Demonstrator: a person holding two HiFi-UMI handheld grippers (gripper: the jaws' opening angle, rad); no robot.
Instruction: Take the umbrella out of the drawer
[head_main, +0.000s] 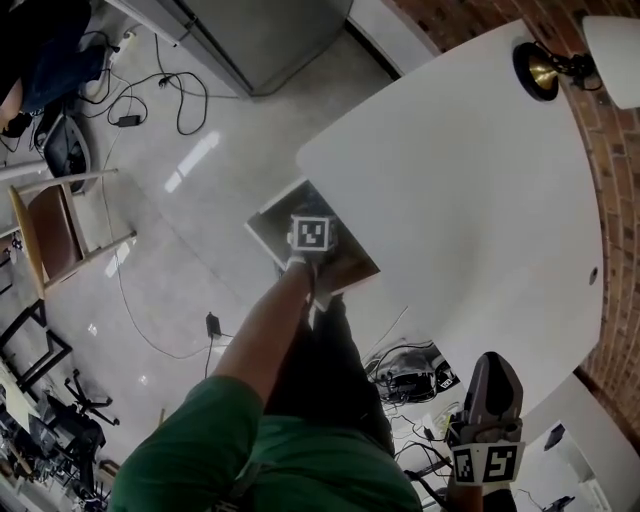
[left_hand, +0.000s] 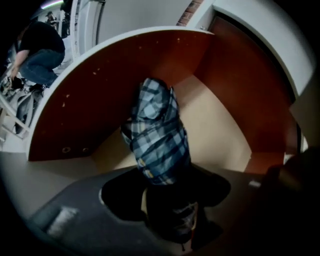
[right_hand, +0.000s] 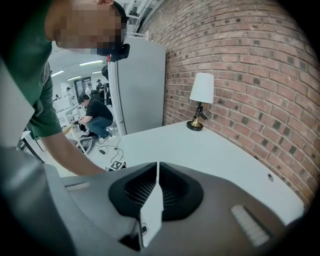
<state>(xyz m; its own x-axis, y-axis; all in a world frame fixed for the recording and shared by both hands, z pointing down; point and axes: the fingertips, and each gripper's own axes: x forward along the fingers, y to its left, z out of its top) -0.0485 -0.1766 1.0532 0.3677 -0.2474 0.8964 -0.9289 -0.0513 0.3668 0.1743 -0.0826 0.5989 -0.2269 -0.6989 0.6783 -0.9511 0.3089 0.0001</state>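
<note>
Gripper views: heavy fisheye warp w/ black vignette at edges. Drawer (left_hand: 220, 135) ahead of left gripper (left_hand: 167, 185) is dim, jaws in deep shadow. Overhead-light glare on floor (head_main: 190, 160) beyond it.

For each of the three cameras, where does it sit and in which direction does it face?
Head view: on the person's head, facing steeply down at the table, drawer, left arm, left gripper and right gripper.
Left gripper view: on the left gripper, facing into the drawer; its jaws hold the checked umbrella.
Right gripper view: on the right gripper, facing across the table to the lamp and brick wall; shut jaws and green sleeve show.
Shared: head and right gripper views both show the lamp.
</note>
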